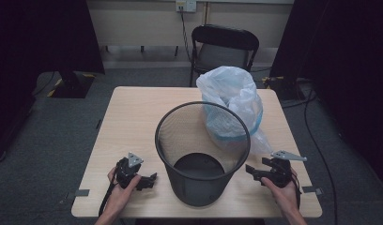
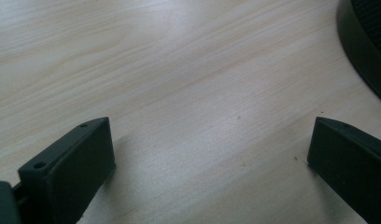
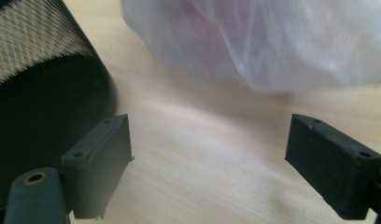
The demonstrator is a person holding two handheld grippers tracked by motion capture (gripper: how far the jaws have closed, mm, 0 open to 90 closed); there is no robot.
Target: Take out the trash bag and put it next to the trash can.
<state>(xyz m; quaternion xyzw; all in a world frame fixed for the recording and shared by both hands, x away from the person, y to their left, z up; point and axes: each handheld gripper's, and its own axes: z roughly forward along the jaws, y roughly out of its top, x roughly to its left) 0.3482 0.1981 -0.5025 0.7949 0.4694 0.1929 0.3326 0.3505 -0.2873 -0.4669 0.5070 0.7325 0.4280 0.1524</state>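
Black mesh bin (image 1: 202, 154) between both grippers' spread, empty jaws.

Black folding chair (image 1: 225, 47) behind table (image 1: 133, 117)

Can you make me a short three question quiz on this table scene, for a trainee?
1. True or false: the mesh wastebasket stands upright between the left gripper and the right gripper.
2. What lies behind the wastebasket? A) a cardboard box B) a white plastic bag C) a stack of plates
3. How do the jaws of both grippers stand, judged from the gripper views?

Key:
1. True.
2. B.
3. Wide apart, with bare table between them and nothing held.
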